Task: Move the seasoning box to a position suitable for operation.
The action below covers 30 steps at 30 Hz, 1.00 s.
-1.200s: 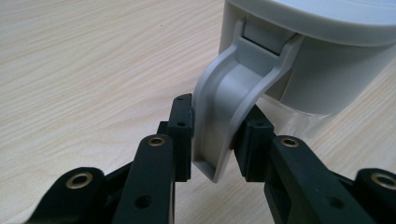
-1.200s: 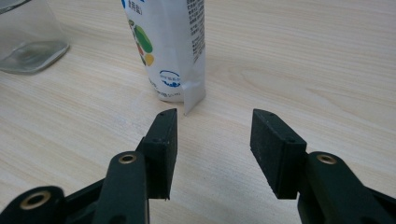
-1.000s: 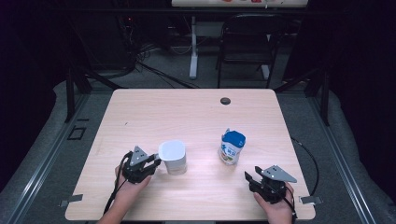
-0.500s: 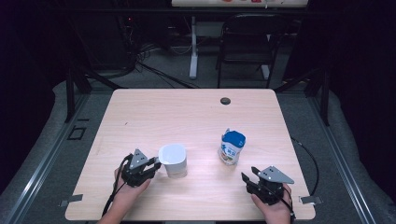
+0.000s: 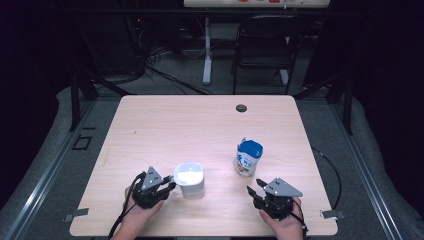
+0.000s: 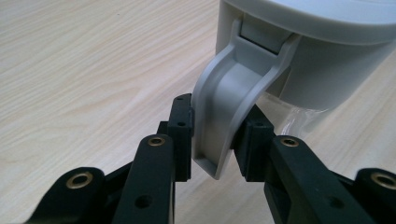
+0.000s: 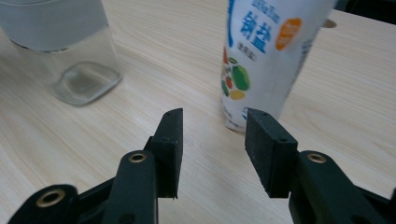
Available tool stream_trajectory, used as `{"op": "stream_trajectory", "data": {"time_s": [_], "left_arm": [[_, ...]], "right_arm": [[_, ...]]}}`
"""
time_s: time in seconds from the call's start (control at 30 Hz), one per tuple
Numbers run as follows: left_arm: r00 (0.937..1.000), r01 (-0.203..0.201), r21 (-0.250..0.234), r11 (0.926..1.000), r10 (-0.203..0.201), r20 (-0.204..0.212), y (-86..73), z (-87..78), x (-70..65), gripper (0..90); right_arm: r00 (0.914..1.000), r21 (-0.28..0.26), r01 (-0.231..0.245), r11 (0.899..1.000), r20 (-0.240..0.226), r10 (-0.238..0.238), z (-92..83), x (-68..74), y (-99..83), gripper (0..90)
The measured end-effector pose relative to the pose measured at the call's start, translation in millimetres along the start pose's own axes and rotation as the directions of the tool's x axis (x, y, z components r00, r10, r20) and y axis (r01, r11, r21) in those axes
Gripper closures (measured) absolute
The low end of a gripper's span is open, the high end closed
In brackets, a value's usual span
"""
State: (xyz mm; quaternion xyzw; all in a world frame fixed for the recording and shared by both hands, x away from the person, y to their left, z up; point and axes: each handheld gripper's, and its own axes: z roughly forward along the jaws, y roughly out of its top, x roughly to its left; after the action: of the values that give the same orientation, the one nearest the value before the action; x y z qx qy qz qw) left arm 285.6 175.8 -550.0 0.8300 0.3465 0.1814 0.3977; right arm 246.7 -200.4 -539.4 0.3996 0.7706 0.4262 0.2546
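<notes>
One wooden table [image 5: 150, 130] carries two containers and two hand-held grippers. The first container is a clear square jar with a grey-white lid [image 5: 189, 179], standing upright in the lower middle of the high view. The second is a white pouch with a blue top and printed fruit pictures [image 5: 248, 157], upright to the right of the jar and well apart from it.

The left gripper [image 5: 167, 186] sits at the lower left of the high view, held in a hand [image 5: 137, 220] coming in from the bottom edge. In the left gripper view its two black jaws are clamped on the grey handle-like latch [image 6: 229, 116] that hangs down the jar's side, one pad on each face of it.

The right gripper [image 5: 256, 188] lies at the lower right, just below the pouch. In the right gripper view its jaws stand apart with nothing between them; they have just been closing. The pouch [image 7: 266, 60] stands beyond the right jaw, not touched, and the jar's clear base [image 7: 79, 74] shows at the upper left.

Around: one dark round grommet [image 5: 241, 108] near the table's far edge, and one black chair [image 5: 262, 47] behind the table on the grey floor. Nothing lies between the right gripper and the pouch.
</notes>
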Motion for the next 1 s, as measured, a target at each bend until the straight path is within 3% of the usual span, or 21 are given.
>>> {"op": "stream_trajectory", "data": {"time_s": [0.37, 0.57, 0.8, 1.0], "left_arm": [[0.9992, -0.029, -0.007, 0.9996, 0.029, 0.026, -3.2, -3.6, -9.1, 71.0], [0.9985, -0.035, -0.011, 0.9993, 0.035, 0.041, -3.3, -3.2, -10.4, 71.0], [0.999, -0.019, -0.022, 0.9996, 0.02, 0.04, -2.9, -7.5, -5.6, 67.6], [0.9956, -0.003, -0.024, 0.9997, 0.005, 0.094, 0.4, -23.8, 1.4, 59.9]], "right_arm": [[0.9979, -0.001, 0.047, 0.999, -0.045, -0.047, 11.1, 12.0, 10.2, 59.2], [0.9959, -0.007, 0.047, 0.999, -0.077, -0.047, 13.9, 15.3, 16.7, 60.4], [0.9883, -0.004, 0.092, 0.996, -0.122, -0.091, 13.4, 31.2, 37.7, 62.3], [0.9857, -0.005, 0.081, 0.997, -0.148, -0.081, 24.1, 40.2, 61.8, 62.9]]}}
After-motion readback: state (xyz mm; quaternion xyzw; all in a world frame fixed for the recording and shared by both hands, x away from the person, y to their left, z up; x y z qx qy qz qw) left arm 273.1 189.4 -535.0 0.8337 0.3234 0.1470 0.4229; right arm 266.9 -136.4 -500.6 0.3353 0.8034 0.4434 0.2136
